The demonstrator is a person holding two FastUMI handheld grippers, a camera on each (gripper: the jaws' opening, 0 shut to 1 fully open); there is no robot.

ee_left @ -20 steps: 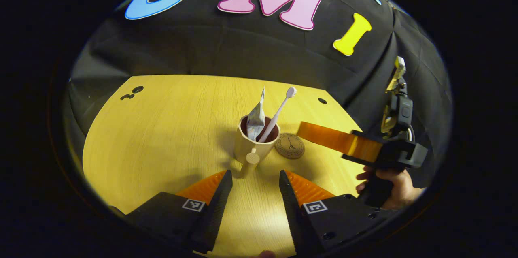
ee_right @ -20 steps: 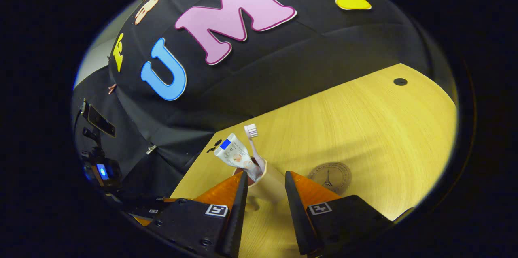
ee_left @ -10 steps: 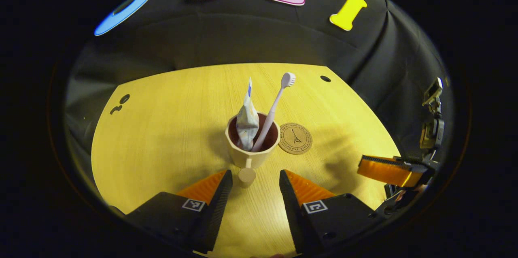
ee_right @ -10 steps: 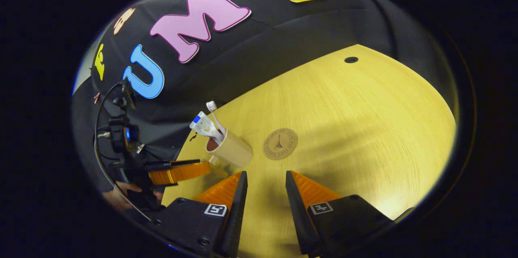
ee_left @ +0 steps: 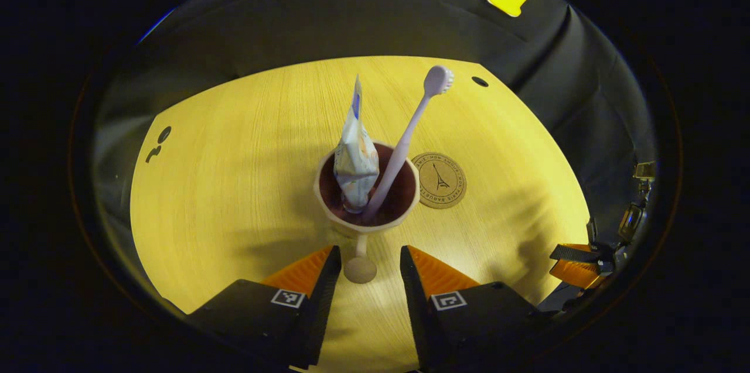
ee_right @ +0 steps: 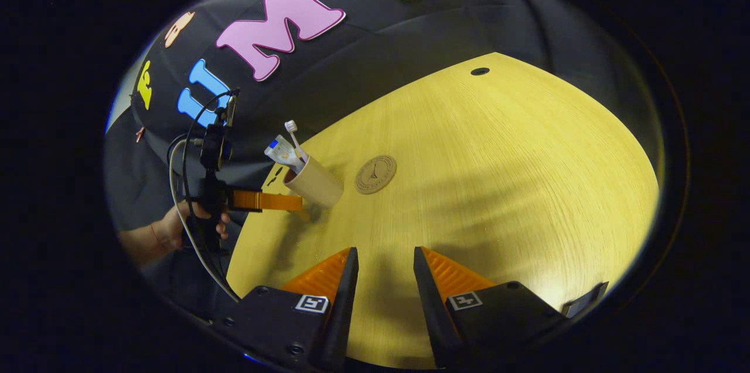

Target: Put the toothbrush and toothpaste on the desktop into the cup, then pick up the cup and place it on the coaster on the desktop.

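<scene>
A beige cup (ee_left: 367,218) stands on the wooden desktop (ee_left: 234,185) with a toothpaste tube (ee_left: 354,162) and a pale toothbrush (ee_left: 410,133) upright inside. Its knobbed handle (ee_left: 360,267) points at me and lies between the fingers of my left gripper (ee_left: 369,256), which is open, with a gap on each side. A round brown coaster (ee_left: 439,180) lies just right of the cup. In the right gripper view my right gripper (ee_right: 384,256) is open over bare desktop, far from the cup (ee_right: 313,182) and coaster (ee_right: 375,174). The left gripper (ee_right: 296,203) reaches the cup from the left.
A hand (ee_right: 176,226) holds the left gripper at the desk's left edge. The right gripper (ee_left: 559,262) hangs at the desk's right edge. Small round holes (ee_left: 480,81) mark the desktop's far corners. The black cloth wall closes the back.
My left gripper has moved forward, so the cup's handle now lies between its fingers. My right gripper has drawn back from the cup toward the desk's edge.
</scene>
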